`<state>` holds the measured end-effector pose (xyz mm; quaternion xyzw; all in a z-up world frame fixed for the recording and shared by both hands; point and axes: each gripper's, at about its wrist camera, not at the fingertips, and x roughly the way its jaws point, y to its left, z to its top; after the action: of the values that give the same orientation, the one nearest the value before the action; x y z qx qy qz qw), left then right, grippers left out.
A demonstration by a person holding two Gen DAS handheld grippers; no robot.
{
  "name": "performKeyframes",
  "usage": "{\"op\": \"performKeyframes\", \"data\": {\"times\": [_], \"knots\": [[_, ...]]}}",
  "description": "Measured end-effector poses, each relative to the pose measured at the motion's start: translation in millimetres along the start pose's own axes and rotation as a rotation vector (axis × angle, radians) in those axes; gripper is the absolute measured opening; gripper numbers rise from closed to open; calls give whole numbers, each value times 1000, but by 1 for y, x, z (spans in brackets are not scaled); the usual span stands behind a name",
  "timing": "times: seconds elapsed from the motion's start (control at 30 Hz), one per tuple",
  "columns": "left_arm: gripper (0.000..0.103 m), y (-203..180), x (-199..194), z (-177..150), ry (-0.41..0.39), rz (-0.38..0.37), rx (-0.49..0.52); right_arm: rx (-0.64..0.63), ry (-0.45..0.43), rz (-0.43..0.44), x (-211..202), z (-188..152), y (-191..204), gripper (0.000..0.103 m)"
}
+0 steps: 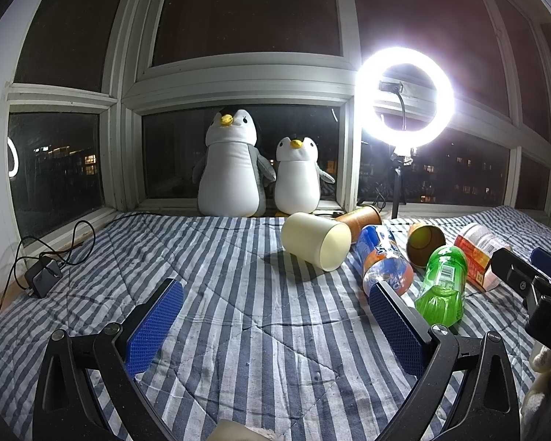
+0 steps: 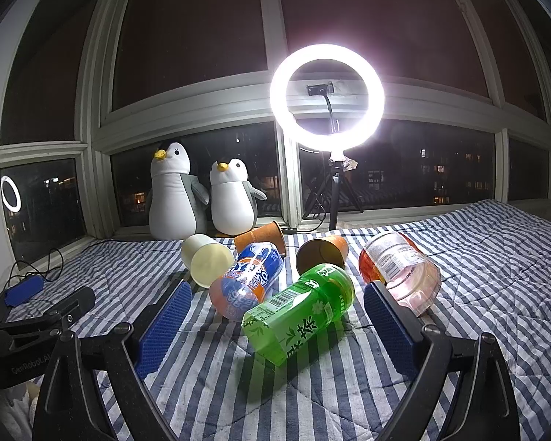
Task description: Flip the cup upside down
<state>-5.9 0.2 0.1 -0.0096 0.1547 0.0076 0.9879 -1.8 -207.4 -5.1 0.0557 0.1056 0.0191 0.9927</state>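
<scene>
A cream plastic cup lies on its side on the striped blanket, mouth toward me and to the right; it also shows in the right wrist view. Two orange paper cups lie on their sides behind it, one further back and one with its brown inside facing me. My left gripper is open and empty, low over the blanket, short of the cream cup. My right gripper is open and empty, with a green bottle lying between its fingers' line of sight.
A blue-orange soda bottle and a red-labelled bottle lie beside the green one. Two penguin plush toys sit on the sill. A bright ring light stands on a tripod. A charger and cable lie far left.
</scene>
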Motion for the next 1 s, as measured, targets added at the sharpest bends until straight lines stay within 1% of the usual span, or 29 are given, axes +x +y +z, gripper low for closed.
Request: {"op": "performKeyframes", "data": {"times": [0.4, 0.7, 0.83, 1.0], "knots": [[103, -1, 7, 2, 44, -15, 9, 1, 3, -5, 0, -1, -2, 97], [103, -6, 12, 3, 61, -18, 25, 3, 3, -7, 1, 0, 0, 98], [103, -10, 16, 4, 87, -22, 40, 5, 3, -10, 1, 1, 0, 98], [103, -13, 27, 13, 153, -40, 52, 11, 14, -19, 0, 2, -2, 98]]}}
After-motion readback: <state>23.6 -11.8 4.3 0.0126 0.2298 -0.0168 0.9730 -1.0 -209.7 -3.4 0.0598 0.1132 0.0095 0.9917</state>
